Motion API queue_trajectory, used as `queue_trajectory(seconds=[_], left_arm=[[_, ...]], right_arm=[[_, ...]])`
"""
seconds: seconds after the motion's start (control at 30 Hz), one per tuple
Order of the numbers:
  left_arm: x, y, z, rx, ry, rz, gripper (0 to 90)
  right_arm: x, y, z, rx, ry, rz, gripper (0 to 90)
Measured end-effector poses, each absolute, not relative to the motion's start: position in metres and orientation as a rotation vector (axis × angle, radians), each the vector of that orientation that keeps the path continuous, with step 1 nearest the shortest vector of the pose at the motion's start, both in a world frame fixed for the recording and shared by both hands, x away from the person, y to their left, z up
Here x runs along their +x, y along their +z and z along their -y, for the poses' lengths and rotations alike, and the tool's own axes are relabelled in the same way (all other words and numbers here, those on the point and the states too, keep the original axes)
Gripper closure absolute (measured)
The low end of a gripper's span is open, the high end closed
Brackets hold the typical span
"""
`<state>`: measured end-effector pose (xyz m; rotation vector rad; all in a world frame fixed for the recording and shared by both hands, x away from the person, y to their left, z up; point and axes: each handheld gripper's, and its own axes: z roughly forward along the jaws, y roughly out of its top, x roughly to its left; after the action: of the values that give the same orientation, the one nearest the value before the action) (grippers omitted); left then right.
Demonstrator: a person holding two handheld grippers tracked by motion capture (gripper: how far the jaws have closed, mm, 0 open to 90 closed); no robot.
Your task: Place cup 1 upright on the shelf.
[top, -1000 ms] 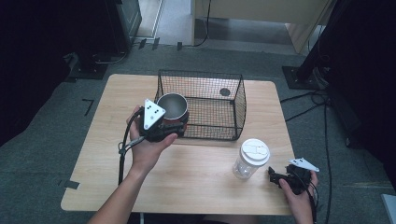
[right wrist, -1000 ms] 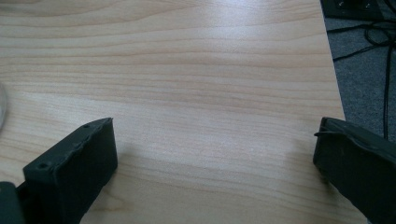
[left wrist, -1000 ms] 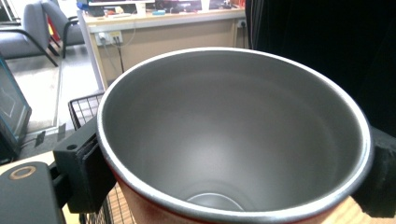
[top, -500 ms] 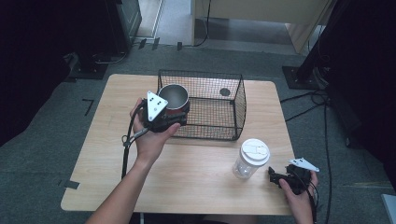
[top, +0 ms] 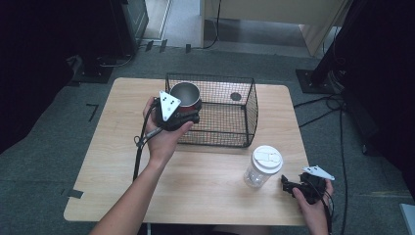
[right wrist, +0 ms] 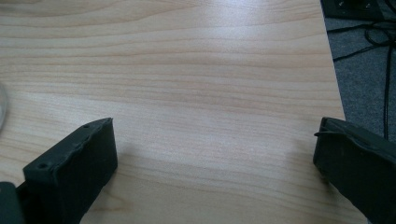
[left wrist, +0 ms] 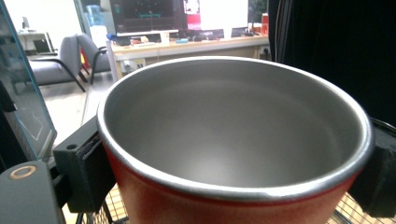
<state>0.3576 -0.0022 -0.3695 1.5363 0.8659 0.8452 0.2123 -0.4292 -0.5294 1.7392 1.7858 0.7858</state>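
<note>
You're holding the red mug in the left gripper, jaws clamped on its sides just under the rim. It's hanging upright at the near-left corner of the wire basket, roughly level with the top wire; I can't tell whether it's over the inside or still outside the wall.

In the left gripper view the pads are biting on the smooth red wall, which is curved and slick. That's the main risk: the mug is sitting on two small contact patches, so any wrist tilt could be rolling it out of the grip.

Second risk: the base clipping the top wire as you're lowering. That would be levering the mug against the pads and could be shoving the light basket across the table.

There's a small dark round object on the basket floor at the far side. Landing on it would be leaving the mug tilted.

The right gripper is resting on the table near the right edge, jaws wide apart on nothing. The lidded plastic jar is standing just beside it, so a stray move there would be tipping it.
</note>
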Motion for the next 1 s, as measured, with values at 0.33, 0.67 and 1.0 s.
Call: queue_trajectory(seconds=[0.33,0.67,1.0], left_arm=[[0.372,-0.378,0.008,1.482,0.888,-0.883,7.7],[0.384,-0.385,0.012,1.425,0.850,-0.925,7.7],[0.397,-0.400,0.022,1.299,0.936,-0.911,7.7]], right_arm=[[0.212,-0.529,0.429,1.739,0.786,-1.786,0.0],[0.212,-0.529,0.429,1.740,0.786,-1.786,0.0],[0.212,-0.529,0.429,1.739,0.786,-1.786,0.0]])
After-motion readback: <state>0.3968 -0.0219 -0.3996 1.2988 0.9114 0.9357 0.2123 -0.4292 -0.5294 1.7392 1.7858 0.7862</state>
